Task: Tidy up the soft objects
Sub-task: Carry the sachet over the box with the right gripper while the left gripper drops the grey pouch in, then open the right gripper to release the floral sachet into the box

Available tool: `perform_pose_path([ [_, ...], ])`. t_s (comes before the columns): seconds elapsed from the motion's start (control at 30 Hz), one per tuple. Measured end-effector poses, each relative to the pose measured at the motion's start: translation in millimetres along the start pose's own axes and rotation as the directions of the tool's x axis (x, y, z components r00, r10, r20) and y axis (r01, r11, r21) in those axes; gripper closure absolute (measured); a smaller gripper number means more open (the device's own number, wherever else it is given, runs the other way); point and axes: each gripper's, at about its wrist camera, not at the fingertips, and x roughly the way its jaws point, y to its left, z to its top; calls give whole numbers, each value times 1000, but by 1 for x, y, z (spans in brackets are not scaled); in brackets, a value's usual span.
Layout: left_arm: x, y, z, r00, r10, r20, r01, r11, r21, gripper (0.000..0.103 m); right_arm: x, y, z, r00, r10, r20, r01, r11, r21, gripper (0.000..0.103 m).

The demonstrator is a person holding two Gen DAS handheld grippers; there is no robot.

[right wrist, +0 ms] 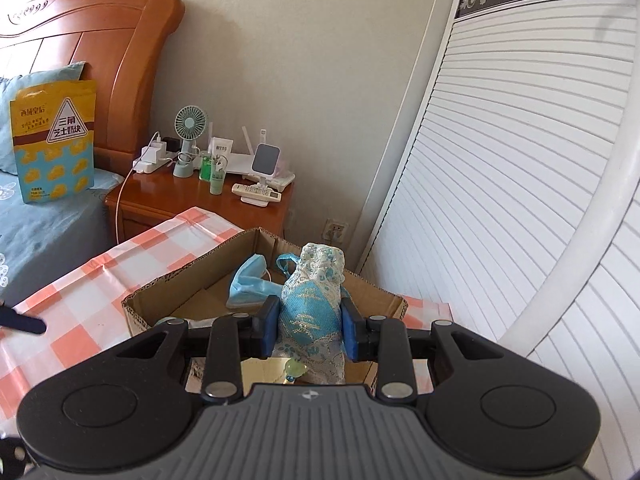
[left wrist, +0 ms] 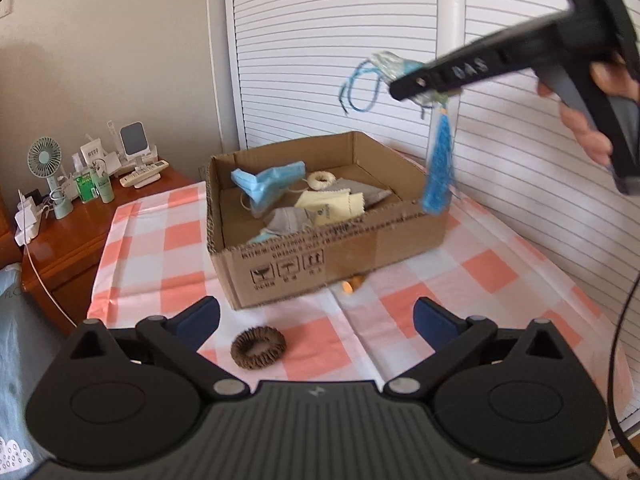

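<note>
A cardboard box (left wrist: 360,242) stands on the checked tablecloth and holds a blue face mask (left wrist: 266,184), a yellow cloth (left wrist: 330,204), grey pouches and a pale ring. My right gripper (right wrist: 308,326) is shut on a blue embroidered sachet (right wrist: 310,304), held above the box (right wrist: 168,296). In the left wrist view the right gripper (left wrist: 404,88) hangs the sachet's blue tassel (left wrist: 439,172) over the box's right rim. My left gripper (left wrist: 316,322) is open and empty, low over the cloth. A brown woven ring (left wrist: 258,347) lies between its fingers.
A small orange object (left wrist: 352,284) lies against the box's front wall. A wooden nightstand (left wrist: 68,236) at left carries a fan, bottles and remotes. A slatted white wardrobe door (right wrist: 500,200) stands right behind the table. A bed with a snack bag (right wrist: 54,140) is far left.
</note>
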Motion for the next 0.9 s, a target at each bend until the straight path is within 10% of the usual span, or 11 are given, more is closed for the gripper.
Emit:
perform_pose_path([
  [0.17,1,4,-18,999,-3,-49,1,999,-46,1,28,3,13,999,-31,-16,31,1000,-2,60],
  [0.33,-2,17,-23,998,27,-55,-32,996,-86,1,41,4,3,999,-25,-35,27,998,53,15],
  [0.9,-15,28,-33,996,77,-40,-81,992,-93,1,5,34,-50,997,-27,-67,40,980,197,0],
])
